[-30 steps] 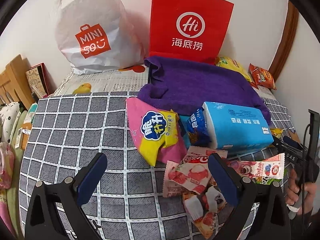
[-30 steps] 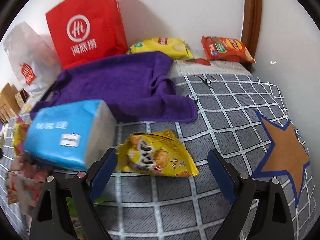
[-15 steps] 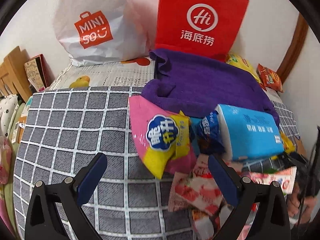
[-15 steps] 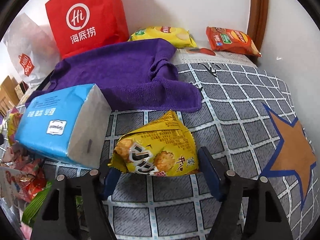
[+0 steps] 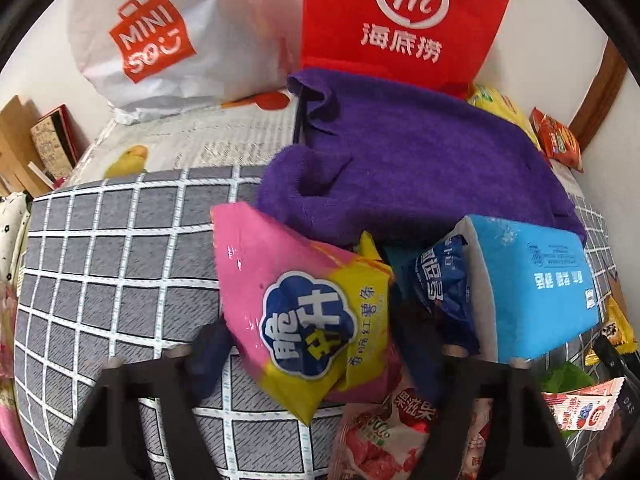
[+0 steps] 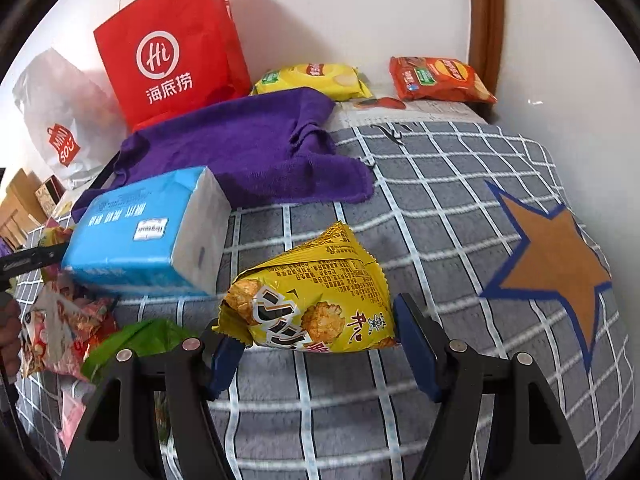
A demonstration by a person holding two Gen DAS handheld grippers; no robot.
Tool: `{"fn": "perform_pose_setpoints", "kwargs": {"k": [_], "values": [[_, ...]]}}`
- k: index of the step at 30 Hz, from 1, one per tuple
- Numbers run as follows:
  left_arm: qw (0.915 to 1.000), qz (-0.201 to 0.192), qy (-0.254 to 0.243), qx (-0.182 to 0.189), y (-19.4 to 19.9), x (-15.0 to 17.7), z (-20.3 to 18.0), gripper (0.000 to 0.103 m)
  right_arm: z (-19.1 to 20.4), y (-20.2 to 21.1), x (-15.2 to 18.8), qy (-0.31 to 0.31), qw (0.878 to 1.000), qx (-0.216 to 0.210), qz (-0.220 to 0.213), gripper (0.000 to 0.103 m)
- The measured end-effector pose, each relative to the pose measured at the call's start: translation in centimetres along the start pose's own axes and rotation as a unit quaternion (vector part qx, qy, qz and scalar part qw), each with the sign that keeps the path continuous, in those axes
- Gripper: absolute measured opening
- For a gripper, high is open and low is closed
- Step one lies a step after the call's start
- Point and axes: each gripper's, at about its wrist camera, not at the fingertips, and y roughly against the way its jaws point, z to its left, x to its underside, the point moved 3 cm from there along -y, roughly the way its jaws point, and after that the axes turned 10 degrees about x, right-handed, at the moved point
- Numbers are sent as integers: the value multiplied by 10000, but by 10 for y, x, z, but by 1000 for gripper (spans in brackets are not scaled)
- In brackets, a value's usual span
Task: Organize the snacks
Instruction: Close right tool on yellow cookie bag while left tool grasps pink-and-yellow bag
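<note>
Surface: grey checked blanket [image 6: 460, 208] on a bed, white wall behind, brown star patch at right of the right-wrist frame.
Right gripper [image 6: 320, 348]: fingers straddled the yellow snack bag [image 6: 316, 300]; left pad touched the bag's crimped edge, right pad just beside it. Looked like closing on it, full pinch not confirmed.
Left gripper [image 5: 316, 356]: fingers spread around the pink-yellow chip bag [image 5: 296, 304], lower centre of the left-wrist frame; blurred, contact unclear.
Step tip: probably squeeze bags at the puffed middle, not the seam, and lift straight so the neighbours stay put.
Nearby: blue tissue pack [image 6: 148, 232] just left of the yellow bag; dark blue packet [image 5: 444, 292] wedged against the pink bag; strawberry candy packs [image 5: 384, 436] underneath.
Background: purple towel [image 6: 248, 148], red paper bag [image 6: 172, 48], white Miniso bag [image 5: 160, 36], two chip bags by the wall, upper right.
Obstacle: the crowded pile may drag along.
</note>
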Motion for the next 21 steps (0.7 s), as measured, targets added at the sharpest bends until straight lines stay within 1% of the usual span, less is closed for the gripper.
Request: {"fn": "perform_pose_setpoints", "kwargs": {"k": [1,2,6,13,21], "values": [[10000,16,-4,57,-1,0,0,54,-1,1,1,-5,10000,22,6,70],[10000,10,-15,95,-1,0,0,50,-2,3,3,-19,10000,49,17,70],[9999,-35,-104,42,2,1,-3,47,-7,10,11,-97,9999,106,68,70],[9998,-154,-84,13,19,4,0,46,-9,23,19,-189,9997,156,95,70],[9989,-456,62,18,57,8,15,46,-2,52,19,-209,9996,153,-129,70]]}}
